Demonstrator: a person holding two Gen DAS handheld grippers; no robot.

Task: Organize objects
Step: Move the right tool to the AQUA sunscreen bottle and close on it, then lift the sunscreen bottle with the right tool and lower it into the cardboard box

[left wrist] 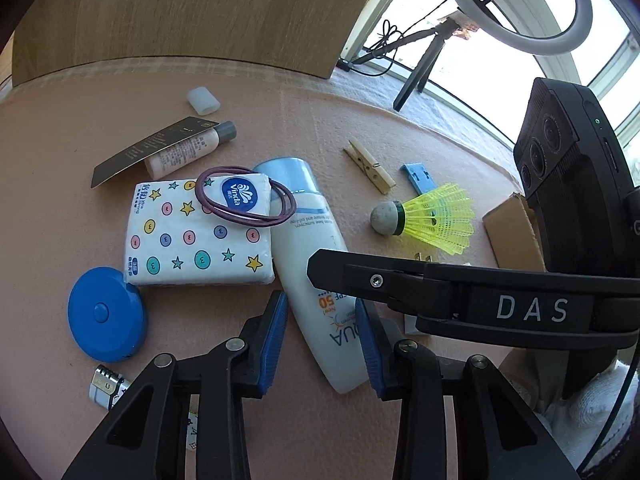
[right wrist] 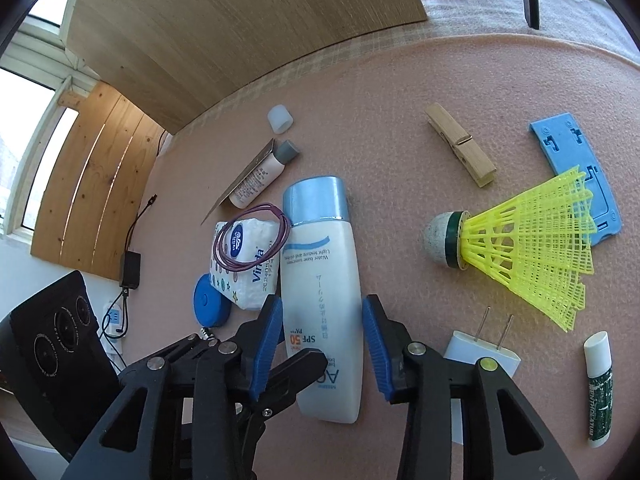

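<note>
Both tools straddle the sunscreen bottle (right wrist: 320,292) lying flat on the table (right wrist: 400,92). The right tool (right wrist: 323,350) and left tool (left wrist: 322,344) have pads part-closed, not visibly pressing. Smooth, rigid plastic, likely slippery: grip mid-body. A tissue pack (left wrist: 196,232) crowds one side; the other is clearer.
</note>
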